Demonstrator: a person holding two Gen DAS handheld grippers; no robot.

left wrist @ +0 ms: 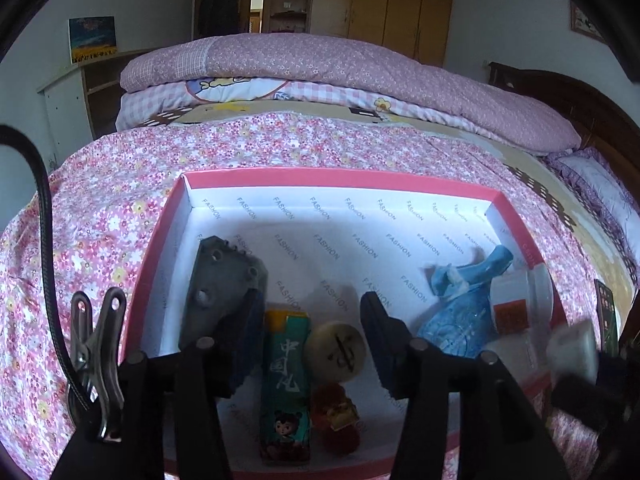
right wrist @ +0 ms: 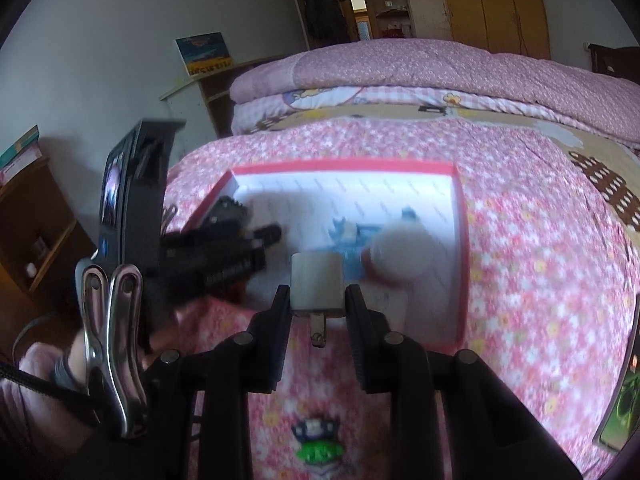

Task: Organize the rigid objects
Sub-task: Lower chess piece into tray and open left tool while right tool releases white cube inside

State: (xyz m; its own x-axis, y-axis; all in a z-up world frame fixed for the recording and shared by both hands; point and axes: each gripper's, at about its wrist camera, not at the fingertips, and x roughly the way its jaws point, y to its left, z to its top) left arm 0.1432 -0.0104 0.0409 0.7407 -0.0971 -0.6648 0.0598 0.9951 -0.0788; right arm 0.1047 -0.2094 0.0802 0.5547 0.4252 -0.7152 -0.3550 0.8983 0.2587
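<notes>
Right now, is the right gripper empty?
No: the right gripper is clamped on a white plug adapter, its metal prong pointing back toward the camera.

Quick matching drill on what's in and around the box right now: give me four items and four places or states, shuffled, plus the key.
Items:
1. white plug adapter
2. grey plate
3. blue figure
4. green pack

States:
A. box's left side
B. box's right side
C. gripped in the right tool
D. between the open left tool's fingers, untouched

Pairs: 1-C, 2-A, 3-B, 4-D

Both wrist views angled down, close, sharing pink box point(left wrist: 280, 179).
</notes>
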